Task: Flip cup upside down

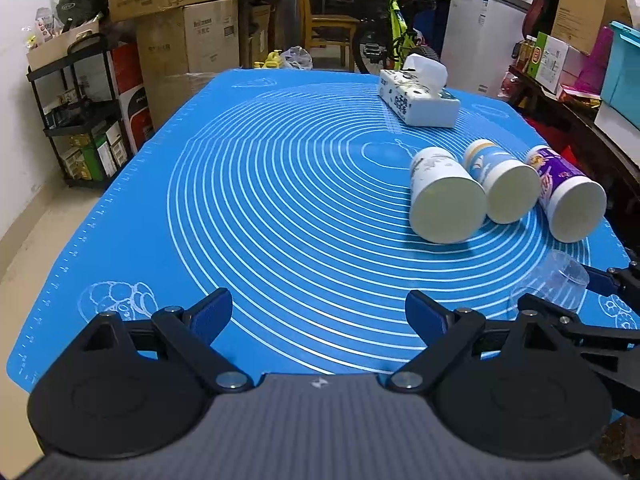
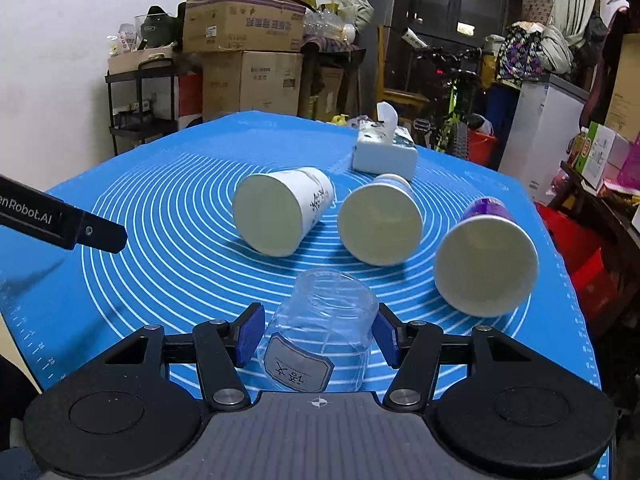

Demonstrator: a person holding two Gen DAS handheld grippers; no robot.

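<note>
A clear plastic cup [image 2: 320,336] with a grey label sits between the blue pads of my right gripper [image 2: 318,334], base pointing away, close to the blue mat [image 2: 168,280]. The pads touch its sides. In the left wrist view the same cup [image 1: 554,280] shows at the right edge with the right gripper's fingers around it. My left gripper [image 1: 320,316] is open and empty above the mat's near edge. Three paper cups stand upside down: a white one [image 2: 280,210], a blue-white one [image 2: 380,228] and a purple one [image 2: 486,260].
A tissue box [image 2: 384,152] lies at the back of the mat. Cardboard boxes [image 2: 244,28], a black shelf [image 1: 80,120], a bicycle [image 1: 396,28] and a white freezer [image 2: 540,128] surround the table. The left gripper's finger [image 2: 64,224] shows at the left.
</note>
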